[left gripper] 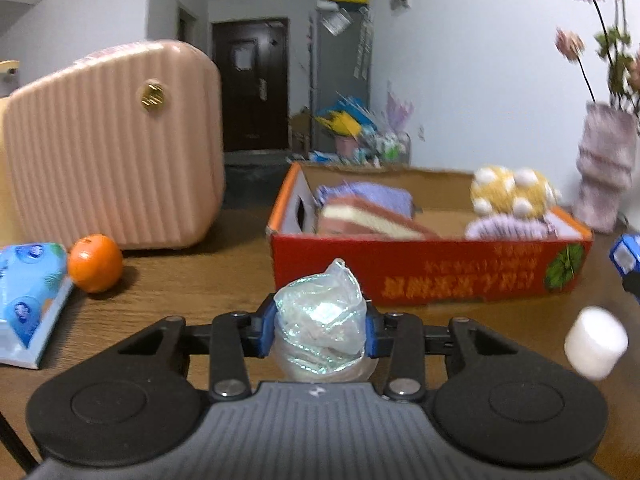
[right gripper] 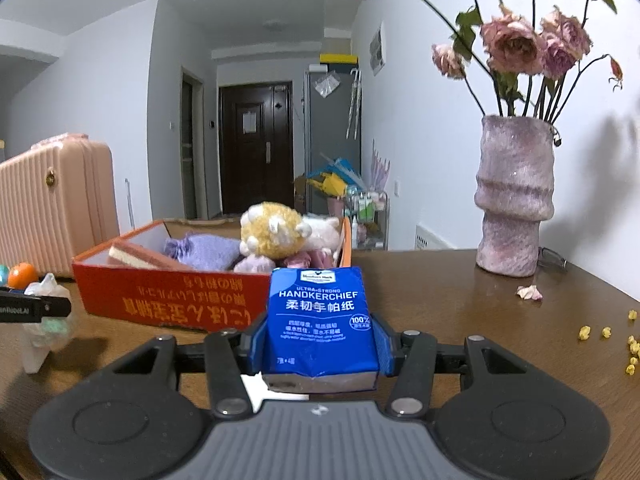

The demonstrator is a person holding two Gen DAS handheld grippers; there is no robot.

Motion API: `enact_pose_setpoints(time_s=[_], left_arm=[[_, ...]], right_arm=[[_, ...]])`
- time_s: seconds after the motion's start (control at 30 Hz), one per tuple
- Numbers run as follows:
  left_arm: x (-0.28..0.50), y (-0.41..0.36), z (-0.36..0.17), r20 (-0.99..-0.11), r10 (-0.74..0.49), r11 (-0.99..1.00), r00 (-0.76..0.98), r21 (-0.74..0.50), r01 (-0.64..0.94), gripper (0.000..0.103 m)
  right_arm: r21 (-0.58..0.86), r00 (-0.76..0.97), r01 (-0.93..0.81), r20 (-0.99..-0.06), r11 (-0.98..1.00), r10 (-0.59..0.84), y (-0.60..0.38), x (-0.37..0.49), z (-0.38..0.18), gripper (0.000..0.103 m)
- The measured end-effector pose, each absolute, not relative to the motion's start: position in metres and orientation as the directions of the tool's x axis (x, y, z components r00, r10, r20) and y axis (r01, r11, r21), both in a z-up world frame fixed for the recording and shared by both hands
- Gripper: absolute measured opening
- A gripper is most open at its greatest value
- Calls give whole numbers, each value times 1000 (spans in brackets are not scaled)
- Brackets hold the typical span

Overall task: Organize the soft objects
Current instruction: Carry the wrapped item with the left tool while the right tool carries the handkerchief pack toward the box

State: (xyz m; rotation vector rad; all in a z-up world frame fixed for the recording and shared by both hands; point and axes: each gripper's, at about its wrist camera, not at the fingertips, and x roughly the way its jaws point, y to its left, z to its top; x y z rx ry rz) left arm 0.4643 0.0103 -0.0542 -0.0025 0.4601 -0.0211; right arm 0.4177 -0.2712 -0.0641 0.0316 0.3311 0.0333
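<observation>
Squeezing a crumpled clear plastic bag [left gripper: 320, 320], your left gripper [left gripper: 320, 326] has its blue pads pressed into both sides of the bundle, the jaws fairly narrow. Your right gripper [right gripper: 320, 344] clamps a blue handkerchief tissue pack [right gripper: 320, 324] upright between its pads, jaws part open around the pack's width. Both loads sit above the brown wooden table [right gripper: 460, 320]. Just beyond them lies the red cardboard box [left gripper: 424, 276], open at the top, and inside it you have a purple knitted piece [right gripper: 208, 254], a pink and cream sponge [left gripper: 372, 220] leaning at the left end, and a yellow plush toy [right gripper: 268, 236] with white spots at the right end. Left of the box sit an orange [left gripper: 95, 263] and a light blue tissue packet [left gripper: 30, 300], touching or nearly so, with a pink ribbed suitcase [left gripper: 112, 144] behind them. A small white cylinder [left gripper: 596, 342] shows at the lower right of the left view; whether it rests on the table, you cannot tell. A pink vase [right gripper: 514, 196] of dried roses stands at the table's far right.
</observation>
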Motion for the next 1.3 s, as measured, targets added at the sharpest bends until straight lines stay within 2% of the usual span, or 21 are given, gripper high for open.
enact_pose_setpoints(time_s=[0.6, 1.0, 1.3], left_arm=[[438, -18, -20, -326, 12, 992, 945, -114, -52, 41], [453, -8, -12, -302, 106, 975, 947, -153, -158, 41], [462, -7, -8, -283, 103, 975, 953, -160, -153, 41]], right_arm=[[50, 974, -96, -203, 994, 104, -214, 412, -49, 50], [114, 977, -91, -182, 989, 111, -191, 432, -44, 50], [119, 974, -114, -183, 986, 135, -183, 448, -45, 50]])
